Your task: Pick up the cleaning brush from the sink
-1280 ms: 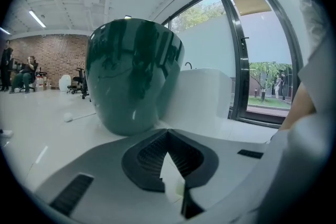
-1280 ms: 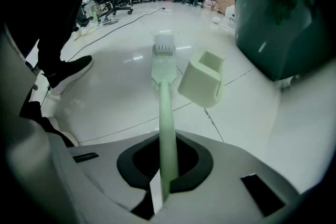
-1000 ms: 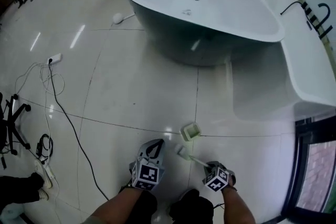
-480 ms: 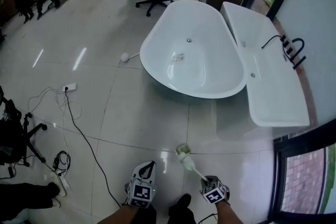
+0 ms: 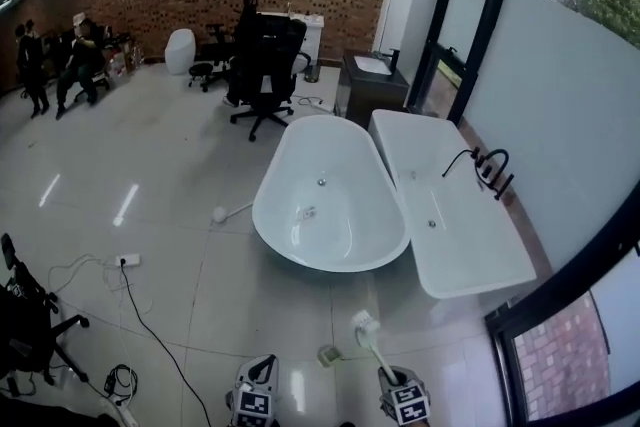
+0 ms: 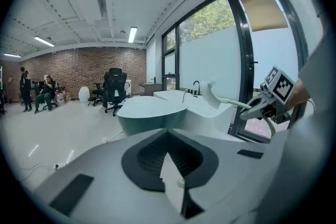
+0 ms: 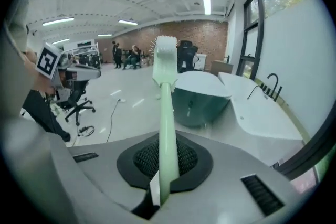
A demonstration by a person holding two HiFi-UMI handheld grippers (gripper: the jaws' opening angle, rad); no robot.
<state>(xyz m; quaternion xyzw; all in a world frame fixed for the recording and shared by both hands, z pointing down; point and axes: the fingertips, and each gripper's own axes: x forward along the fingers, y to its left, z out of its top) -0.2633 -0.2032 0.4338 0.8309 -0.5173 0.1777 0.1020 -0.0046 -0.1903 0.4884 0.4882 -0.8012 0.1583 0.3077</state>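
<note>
The cleaning brush [image 5: 372, 343], with a pale green handle and white bristle head, sticks up and forward from my right gripper [image 5: 390, 375] at the bottom of the head view. In the right gripper view the handle [image 7: 167, 113] runs straight out of the jaws of the right gripper [image 7: 164, 178], which is shut on it. My left gripper [image 5: 266, 365] is beside it on the left, shut with nothing in it [image 6: 170, 165]. The left gripper view shows the brush [image 6: 223, 99] in the air at the right. The white sink [image 5: 500, 265] with its black tap [image 5: 487, 165] lies farther ahead.
A white oval bathtub [image 5: 262, 205] stands next to the sink. A small green holder [image 5: 328, 355] sits on the glossy floor just ahead of the grippers. Cables and a power strip [image 5: 128, 260] lie at the left. Office chairs [image 5: 262, 65] and people are at the back. Dark window frames line the right.
Both grippers have risen high off the floor and the head view has lifted to show the whole room. The brush stays in the right gripper; the green holder stayed on the floor.
</note>
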